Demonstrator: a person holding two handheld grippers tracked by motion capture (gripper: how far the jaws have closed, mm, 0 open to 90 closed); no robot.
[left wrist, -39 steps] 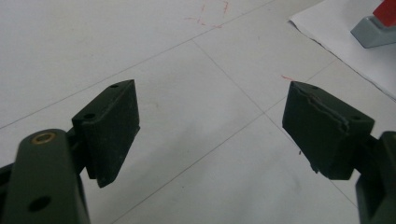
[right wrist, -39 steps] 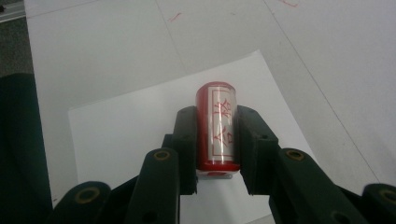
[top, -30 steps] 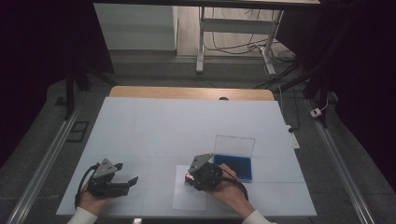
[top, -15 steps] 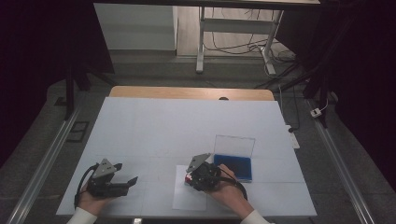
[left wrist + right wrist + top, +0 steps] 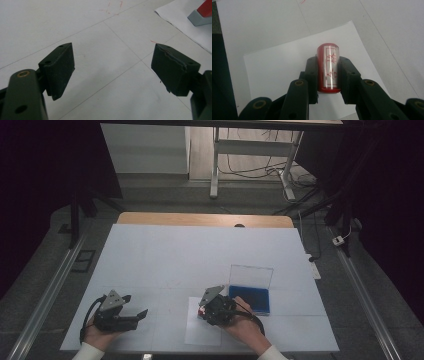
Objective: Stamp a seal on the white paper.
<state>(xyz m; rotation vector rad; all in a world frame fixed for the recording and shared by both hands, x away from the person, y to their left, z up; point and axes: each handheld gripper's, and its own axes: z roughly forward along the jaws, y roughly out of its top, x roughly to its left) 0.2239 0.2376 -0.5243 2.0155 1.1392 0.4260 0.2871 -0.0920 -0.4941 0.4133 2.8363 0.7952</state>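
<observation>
- Presently the right hand-held gripper (image 5: 328, 81) is clamping a red cylindrical stamp (image 5: 329, 67) over the white paper sheet (image 5: 274, 67), seemingly for stamping.
- Left hand-held gripper (image 5: 112, 70) is idling wide open at nine o'clock.

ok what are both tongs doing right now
left tongs: open, nothing between them.
right tongs: shut on the red stamp, over the white paper.

room dark | grey floor (image 5: 165, 200) | white table (image 5: 200, 250) | metal stand (image 5: 250, 155)
</observation>
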